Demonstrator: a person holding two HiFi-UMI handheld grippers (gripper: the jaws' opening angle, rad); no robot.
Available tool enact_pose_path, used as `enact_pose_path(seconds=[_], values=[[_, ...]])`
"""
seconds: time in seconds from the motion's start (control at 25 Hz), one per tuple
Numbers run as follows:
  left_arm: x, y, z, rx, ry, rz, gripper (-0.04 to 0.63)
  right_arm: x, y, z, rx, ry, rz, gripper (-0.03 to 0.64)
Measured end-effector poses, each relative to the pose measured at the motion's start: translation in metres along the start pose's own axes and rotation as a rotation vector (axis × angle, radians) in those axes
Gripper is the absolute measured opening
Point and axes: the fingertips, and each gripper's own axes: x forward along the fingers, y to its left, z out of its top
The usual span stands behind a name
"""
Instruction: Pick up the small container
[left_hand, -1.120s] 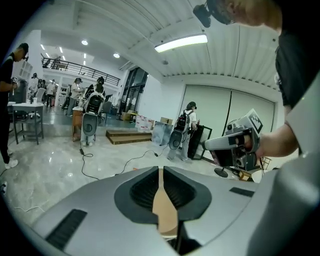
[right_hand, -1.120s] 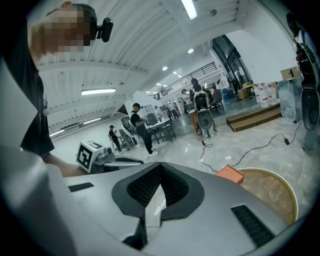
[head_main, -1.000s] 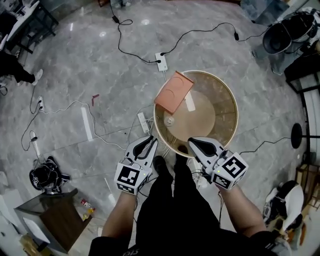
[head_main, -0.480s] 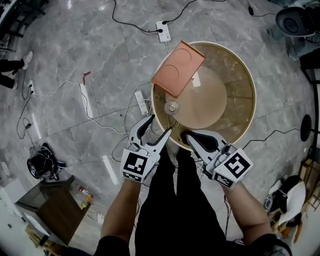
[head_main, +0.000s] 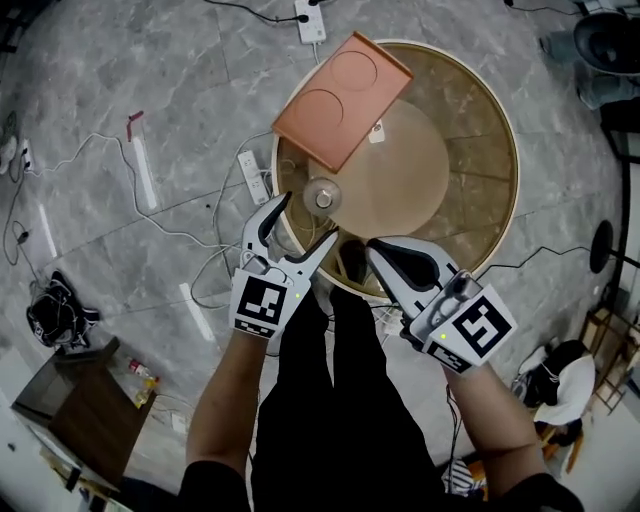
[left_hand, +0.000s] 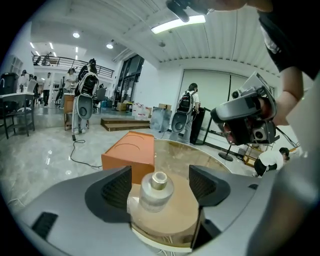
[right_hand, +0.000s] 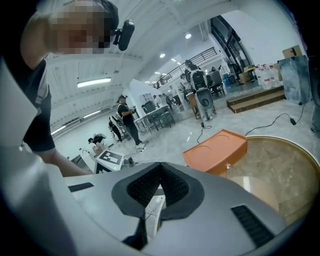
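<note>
- Small container (head_main: 322, 193) stands upright on the round table (head_main: 505, 130), near the rim on my side and just beside the near corner of the orange tray (head_main: 340, 100).
- It looks clear-bodied with a pale cap on top.
- My left gripper (head_main: 305, 220) is aimed at it with its jaws opening. In the left gripper view the container (left_hand: 157, 187) sits in the gap between both pads, and neither pad touches it.
- My right gripper (head_main: 372, 248) hovers over the table edge to the right of the left one. Its jaws are together with nothing between them (right_hand: 159, 189).
- The tray lies tilted over the far-left rim of the table.
- A white power strip (head_main: 252, 178) and cables are on the floor left of the table.
</note>
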Motion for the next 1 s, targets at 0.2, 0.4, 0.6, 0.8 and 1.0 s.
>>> enact_pose_path(seconds=[0.2, 0.4, 0.6, 0.8, 1.0], values=[[0.032, 0.001, -0.023, 0.02, 0.002, 0.038, 0.355, 0.002, -0.025, -0.038, 0.026, 0.041, -0.005, 0.014], [0.056, 0.001, -0.042, 0.026, 0.025, 0.062, 0.354, 0.006, -0.038, -0.055, 0.044, 0.049, 0.002, 0.014], [0.075, 0.005, -0.052, 0.025, 0.032, 0.075, 0.354, 0.007, -0.048, -0.06, 0.064, 0.04, 0.005, 0.014], [0.084, 0.01, -0.06, 0.091, 0.048, 0.101, 0.354, 0.002, -0.049, -0.066, 0.069, 0.06, 0.01, 0.014], [0.091, 0.01, -0.06, 0.201, 0.079, 0.13, 0.345, -0.009, -0.048, -0.067, 0.069, 0.083, 0.006, 0.014]])
